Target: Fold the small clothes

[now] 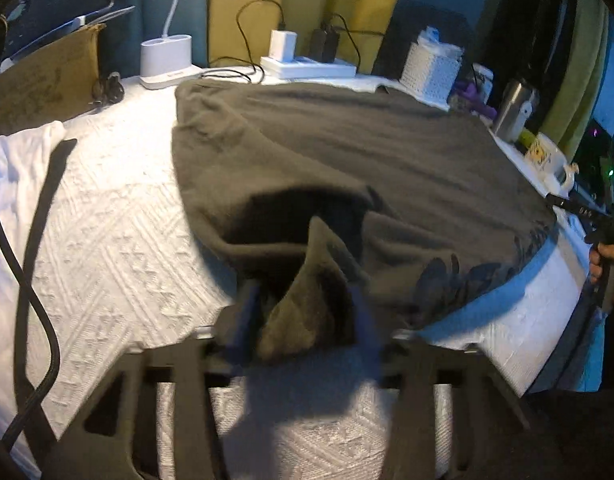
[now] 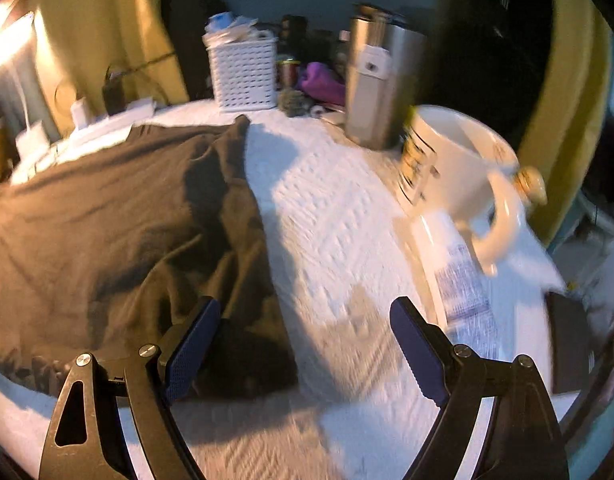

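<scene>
White bedspread (image 2: pixel 339 216) holds mug (image 2: pixel 459 168), tumbler (image 2: pixel 381 84); left hand-held gripper (image 1: pixel 307 316) pinches shirt (image 1: pixel 347 152), right hand-held gripper (image 2: pixel 305 344) wide.

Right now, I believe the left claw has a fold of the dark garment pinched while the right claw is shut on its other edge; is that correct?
Not quite: the left claw does pinch the dark garment, but the right wrist view shows the right claw open and holding nothing.

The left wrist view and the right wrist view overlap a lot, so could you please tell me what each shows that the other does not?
Only the left wrist view shows the left gripper pinching a raised fold of the dark garment, plus a cardboard box.

Only the right wrist view shows the right gripper with open jaws above the white bedspread.

Both show the garment, white basket, steel tumbler and mug.
</scene>
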`<state>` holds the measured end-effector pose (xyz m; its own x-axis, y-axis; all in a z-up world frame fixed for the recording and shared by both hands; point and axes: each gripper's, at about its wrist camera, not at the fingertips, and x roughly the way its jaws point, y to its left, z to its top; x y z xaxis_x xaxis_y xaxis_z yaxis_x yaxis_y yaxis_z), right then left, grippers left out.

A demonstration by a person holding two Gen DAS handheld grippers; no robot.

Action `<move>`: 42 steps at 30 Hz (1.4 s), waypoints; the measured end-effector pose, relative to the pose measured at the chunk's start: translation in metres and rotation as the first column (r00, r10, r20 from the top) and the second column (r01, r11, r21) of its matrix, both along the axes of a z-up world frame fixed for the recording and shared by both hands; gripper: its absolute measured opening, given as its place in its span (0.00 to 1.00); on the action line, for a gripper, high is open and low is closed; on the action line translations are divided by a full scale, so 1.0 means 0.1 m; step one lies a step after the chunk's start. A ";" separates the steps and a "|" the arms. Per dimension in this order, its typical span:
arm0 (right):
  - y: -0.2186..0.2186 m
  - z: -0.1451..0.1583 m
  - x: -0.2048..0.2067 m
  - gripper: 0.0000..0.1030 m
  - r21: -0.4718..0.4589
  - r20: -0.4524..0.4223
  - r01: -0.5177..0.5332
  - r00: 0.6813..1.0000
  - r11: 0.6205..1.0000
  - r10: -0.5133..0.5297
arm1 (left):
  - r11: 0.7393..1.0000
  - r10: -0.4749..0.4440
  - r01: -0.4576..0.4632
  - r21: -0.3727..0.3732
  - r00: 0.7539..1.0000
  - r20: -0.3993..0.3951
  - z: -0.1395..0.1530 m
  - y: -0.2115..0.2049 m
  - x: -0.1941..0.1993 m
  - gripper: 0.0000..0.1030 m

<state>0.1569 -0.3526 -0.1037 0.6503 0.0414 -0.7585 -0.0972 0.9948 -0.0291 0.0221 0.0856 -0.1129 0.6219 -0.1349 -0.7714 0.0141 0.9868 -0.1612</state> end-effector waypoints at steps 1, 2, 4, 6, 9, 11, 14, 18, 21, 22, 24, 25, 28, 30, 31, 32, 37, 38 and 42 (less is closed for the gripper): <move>-0.03 -0.01 -0.03 0.86 0.024 -0.002 0.004 1.000 1.000 -0.004 | 1.000 -0.008 0.008 0.000 1.000 0.005 0.01 -0.01 -0.02 0.16; -0.06 -0.04 -0.06 0.86 0.060 -0.008 -0.003 1.000 0.998 0.003 | 0.999 -0.023 0.023 -0.024 1.000 0.004 0.04 -0.01 -0.03 0.12; -0.06 -0.07 -0.11 0.85 0.095 -0.015 -0.012 1.000 0.995 0.014 | 0.999 -0.025 0.026 -0.023 0.999 0.021 0.10 0.00 -0.08 0.10; -0.04 -0.10 -0.16 0.78 0.114 -0.012 -0.019 1.000 0.993 0.020 | 0.999 -0.032 0.032 -0.014 0.999 0.038 0.18 0.01 -0.13 0.09; 0.05 -0.14 -0.17 0.48 0.168 -0.010 -0.046 0.999 0.985 0.049 | 0.999 -0.039 0.040 -0.015 0.998 0.051 0.28 0.05 -0.18 0.09; 0.18 -0.15 -0.17 0.21 0.186 -0.006 -0.105 0.994 0.977 0.108 | 0.999 -0.046 0.047 -0.015 0.997 0.057 0.34 0.07 -0.21 0.08; 0.27 -0.10 -0.19 0.11 0.176 -0.005 -0.111 0.994 0.978 0.113 | 0.999 -0.045 0.046 -0.022 0.997 0.071 0.46 0.12 -0.26 0.08; 0.30 0.14 -0.35 0.10 0.162 0.041 -0.120 0.993 0.979 0.115 | 0.999 -0.040 0.041 0.000 0.995 0.087 0.60 0.19 -0.36 0.08; 0.24 0.22 -0.52 0.10 0.158 0.046 -0.102 0.994 0.982 0.096 | 0.999 -0.033 0.033 0.009 0.998 0.056 0.55 0.25 -0.43 0.08; 0.22 0.18 -0.59 0.10 0.137 0.037 -0.090 0.996 0.986 0.086 | 0.999 -0.032 0.032 0.004 0.999 0.033 0.48 0.26 -0.44 0.08; 0.16 0.04 -0.67 0.10 0.106 0.002 -0.070 0.998 0.992 0.070 | 0.999 -0.036 0.036 -0.008 0.999 -0.021 0.32 0.25 -0.48 0.08; 0.13 -0.04 -0.69 0.10 0.106 -0.020 -0.059 0.998 0.993 0.062 | 0.999 -0.041 0.041 0.000 0.998 -0.044 0.25 0.23 -0.50 0.08; 0.08 -0.13 -0.79 0.10 0.092 -0.004 -0.037 0.999 0.995 0.037 | 0.998 -0.047 0.051 0.040 0.995 -0.091 0.11 0.16 -0.59 0.07; 0.11 -0.12 -0.81 0.28 0.038 0.004 -0.027 1.000 0.999 0.027 | 0.998 -0.050 0.054 0.040 0.993 -0.106 0.09 0.17 -0.64 0.07; 0.11 -0.12 -0.82 0.36 0.005 0.008 -0.013 1.000 1.000 0.013 | 0.998 -0.050 0.055 0.039 0.993 -0.110 0.09 0.17 -0.66 0.07; 0.10 -0.11 -0.83 0.48 -0.044 0.022 0.011 1.000 0.999 -0.010 | 0.998 -0.048 0.053 0.038 0.992 -0.114 0.10 0.18 -0.68 0.07; -0.01 -0.08 -0.87 0.50 -0.080 0.036 0.037 0.999 0.996 -0.034 | 0.997 -0.028 0.037 0.071 0.993 -0.116 0.15 0.24 -0.71 0.07; -0.02 -0.08 -0.87 0.50 -0.092 0.040 0.047 0.998 0.995 -0.044 | 0.997 -0.024 0.032 0.072 0.993 -0.113 0.18 0.25 -0.71 0.08; -0.07 -0.01 -0.89 0.50 -0.120 0.055 0.087 0.995 0.989 -0.081 | 0.996 -0.027 0.034 0.084 0.996 -0.085 0.33 0.24 -0.69 0.08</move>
<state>0.0678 -0.3599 -0.1042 0.6850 -0.1060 -0.7208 -0.0087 0.9881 -0.1536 -0.0471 0.1093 -0.0797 0.5515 -0.0844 -0.8299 0.0342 0.9963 -0.0786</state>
